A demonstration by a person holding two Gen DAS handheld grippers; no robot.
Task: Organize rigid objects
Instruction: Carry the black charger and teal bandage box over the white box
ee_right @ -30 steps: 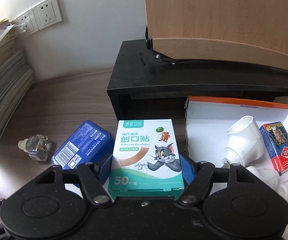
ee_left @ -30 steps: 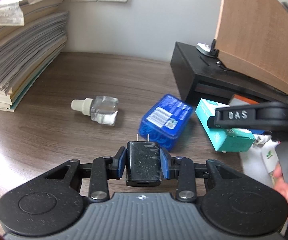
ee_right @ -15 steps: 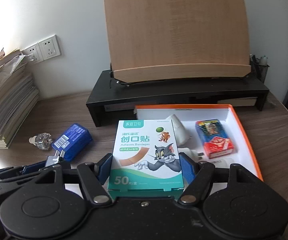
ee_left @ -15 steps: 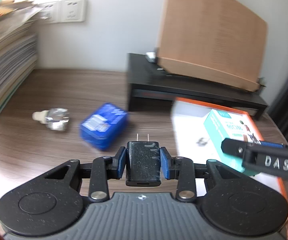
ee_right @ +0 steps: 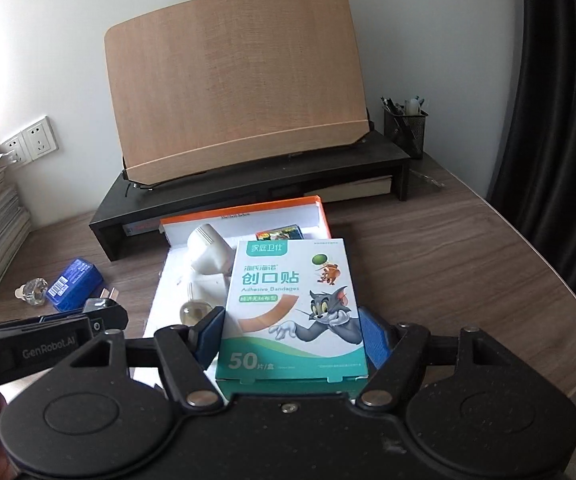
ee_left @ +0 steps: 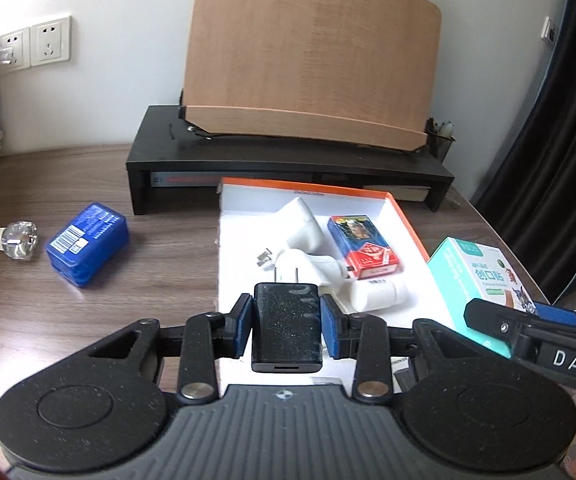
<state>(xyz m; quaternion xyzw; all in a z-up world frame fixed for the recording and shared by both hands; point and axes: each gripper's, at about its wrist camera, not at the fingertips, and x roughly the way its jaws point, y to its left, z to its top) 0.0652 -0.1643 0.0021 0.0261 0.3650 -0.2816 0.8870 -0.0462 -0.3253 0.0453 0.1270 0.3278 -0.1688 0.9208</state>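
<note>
A tray [ee_left: 403,220] sits on the desk [ee_left: 160,280] before the riser [ee_left: 288,160]; cards [ee_left: 361,246] lie inside it, a box [ee_left: 88,244] and bottle [ee_left: 14,238] to its left.

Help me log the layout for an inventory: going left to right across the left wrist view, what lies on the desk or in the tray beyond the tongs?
Clear glass bottle → blue box → white plug-in device → red and blue card box → bandage box, held in the right tongs.
</note>
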